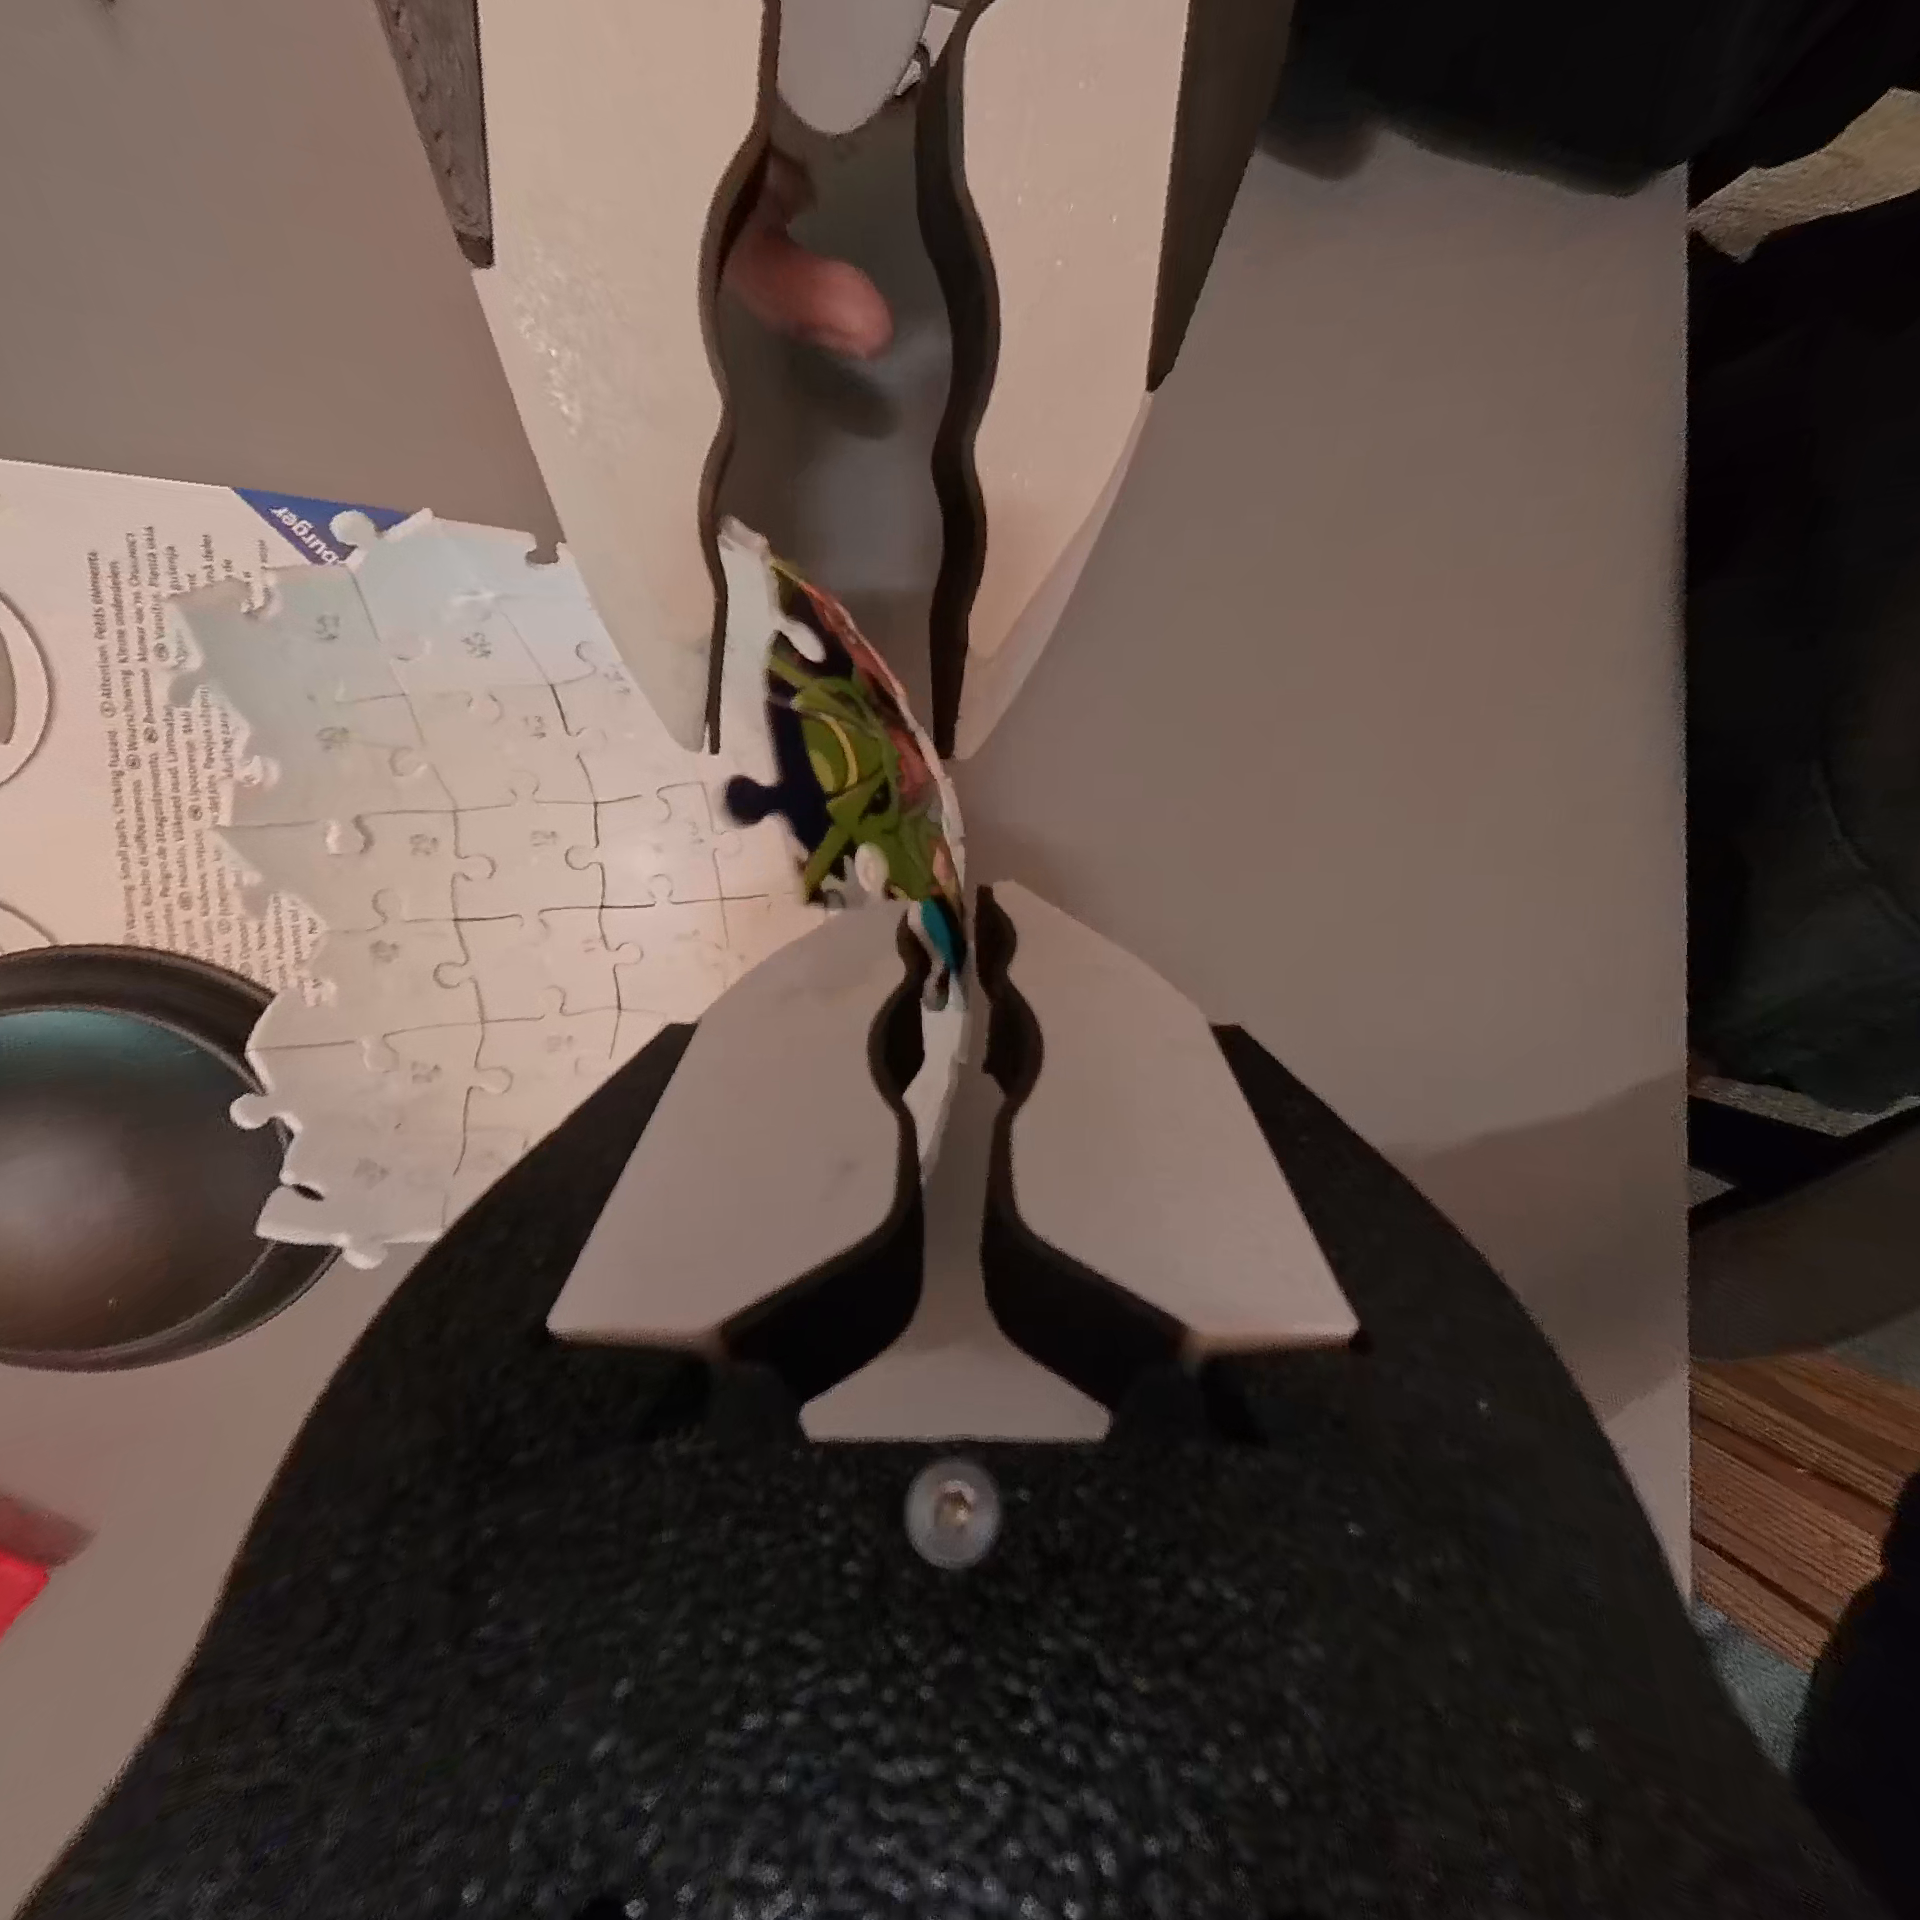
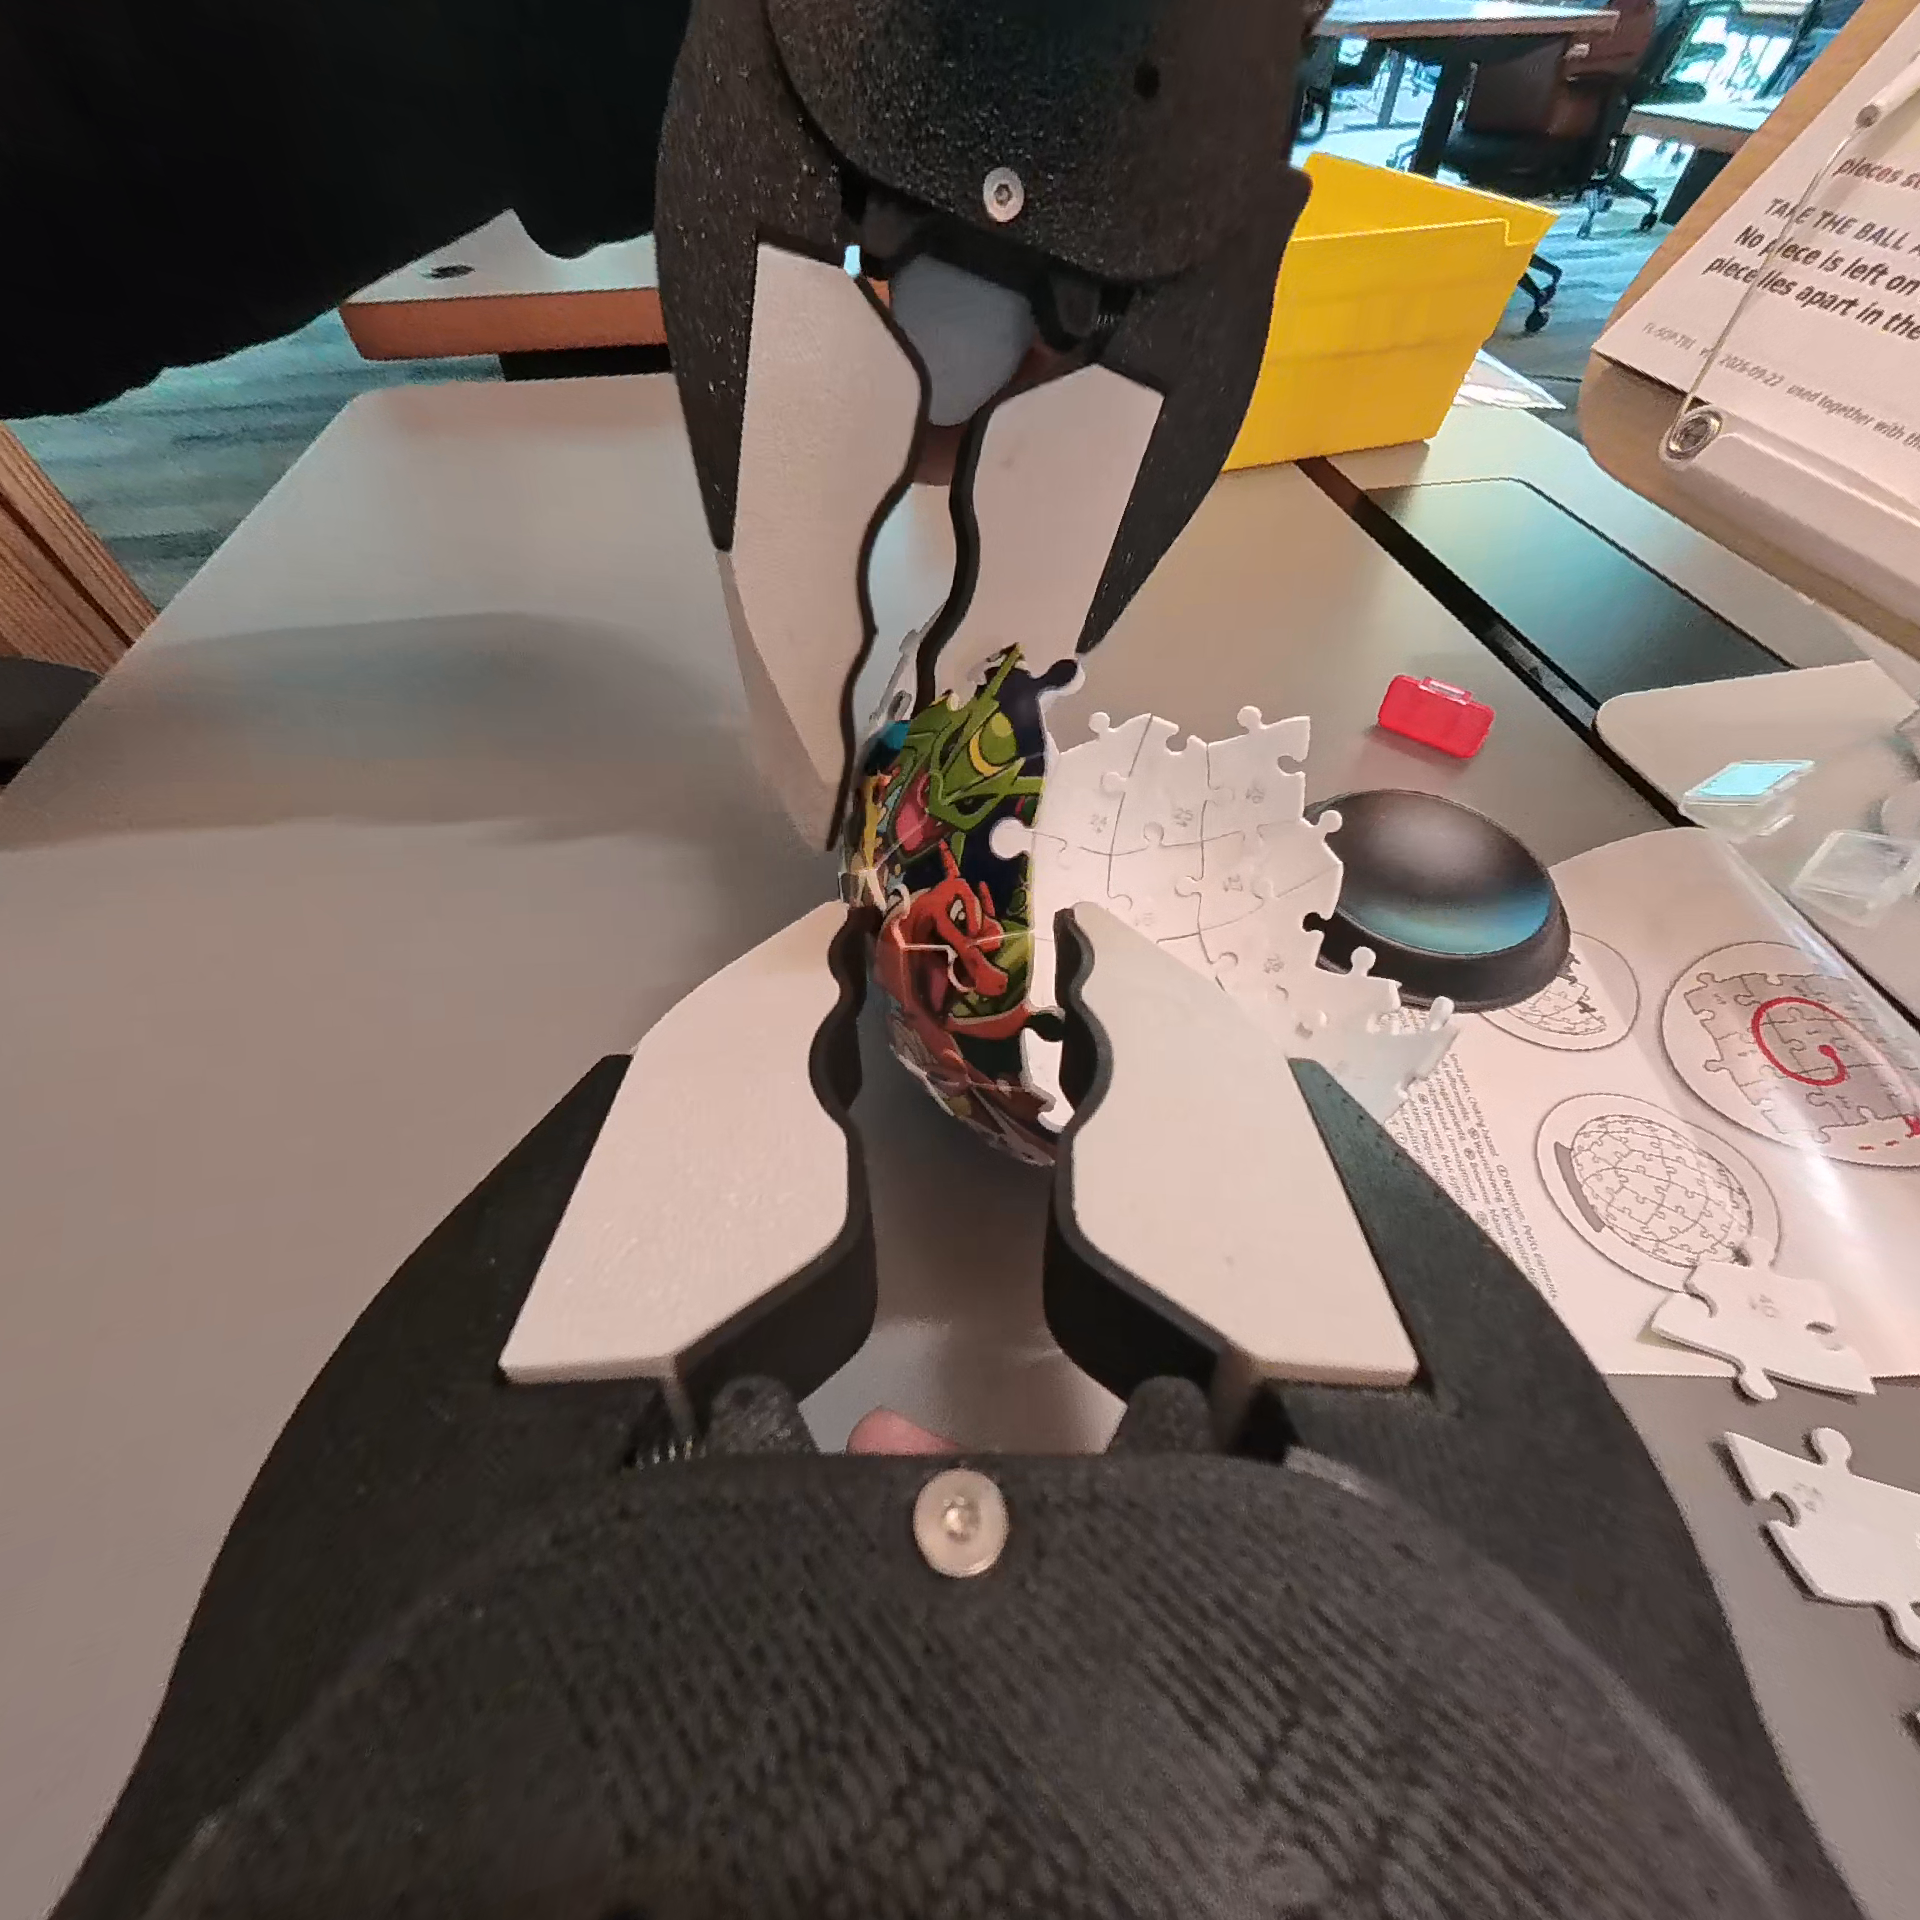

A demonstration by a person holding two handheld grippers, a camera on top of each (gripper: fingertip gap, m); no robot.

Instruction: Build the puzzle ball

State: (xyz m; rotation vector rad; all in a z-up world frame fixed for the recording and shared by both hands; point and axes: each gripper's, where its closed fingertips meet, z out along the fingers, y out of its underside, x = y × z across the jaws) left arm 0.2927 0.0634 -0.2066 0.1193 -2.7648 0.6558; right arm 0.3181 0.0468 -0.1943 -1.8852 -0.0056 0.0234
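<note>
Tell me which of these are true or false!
1. Both the left gripper and the right gripper grip the half-built puzzle ball shell, colourful outside and white inside. True.
2. The round black stand carries the shell. False: the stand sits bare beside it.
3. The small plastic box is blue. False: it is red.
4. A loose white puzzle piece lies on the paper instruction sheet. True.
5. A yellow plastic bin stands on the table behind. True.

We lose puzzle ball (image 2: 956, 935) lower rim behind right gripper (image 2: 961, 935) fingers | loose piece (image 2: 1860, 1548) cut at frame edge | stand (image 1: 114, 1153) blurred, half cut.
</note>
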